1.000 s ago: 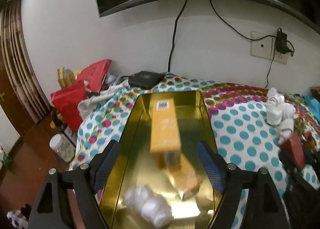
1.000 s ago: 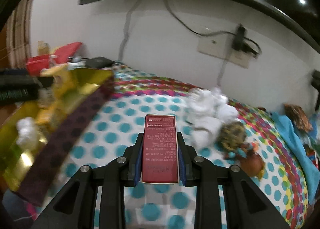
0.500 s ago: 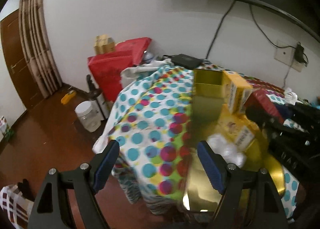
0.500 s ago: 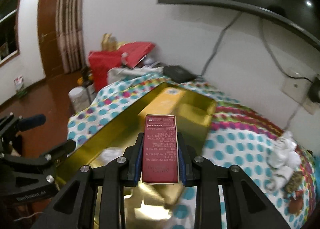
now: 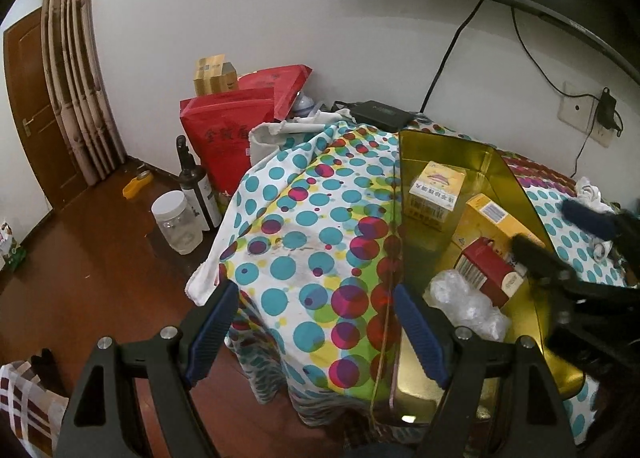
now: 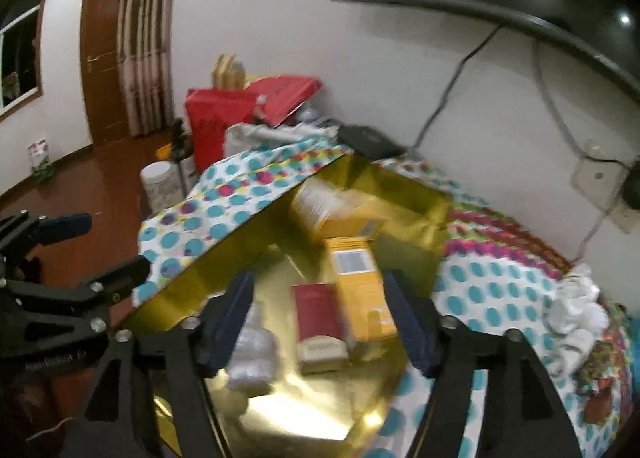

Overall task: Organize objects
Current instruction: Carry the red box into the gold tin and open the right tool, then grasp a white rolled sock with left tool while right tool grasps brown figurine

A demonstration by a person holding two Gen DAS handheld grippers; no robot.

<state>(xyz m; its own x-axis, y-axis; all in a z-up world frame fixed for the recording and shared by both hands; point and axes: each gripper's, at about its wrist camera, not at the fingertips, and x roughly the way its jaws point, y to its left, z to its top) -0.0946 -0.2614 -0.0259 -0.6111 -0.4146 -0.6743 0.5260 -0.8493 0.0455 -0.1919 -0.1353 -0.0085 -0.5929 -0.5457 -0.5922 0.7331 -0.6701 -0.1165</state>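
A gold tin tray [image 6: 400,194] [image 5: 516,186] sits on the polka-dot tablecloth. In it lie a red box [image 6: 318,314] [image 5: 486,272], a long yellow box [image 6: 360,286] [image 5: 496,218], a second yellow box [image 6: 328,210] [image 5: 434,194] and a crumpled clear plastic wad [image 6: 252,354] [image 5: 464,298]. My right gripper [image 6: 320,326] is open and empty, just above the red box. My left gripper [image 5: 316,334] is open and empty, off the tray's left wall over the tablecloth. The right gripper also shows at the right of the left wrist view [image 5: 560,230].
The polka-dot tablecloth [image 5: 320,226] hangs over the table's left edge. Red bags [image 5: 224,126], a dark bottle [image 5: 196,186] and a clear jar [image 5: 176,222] stand on the floor at left. White cloths [image 6: 576,310] lie right of the tray. A black device [image 5: 380,114] sits by the wall.
My right gripper carried the red box over the tray, opened and let it go; the box now lies in the tray. My left gripper swung left, off the tray.
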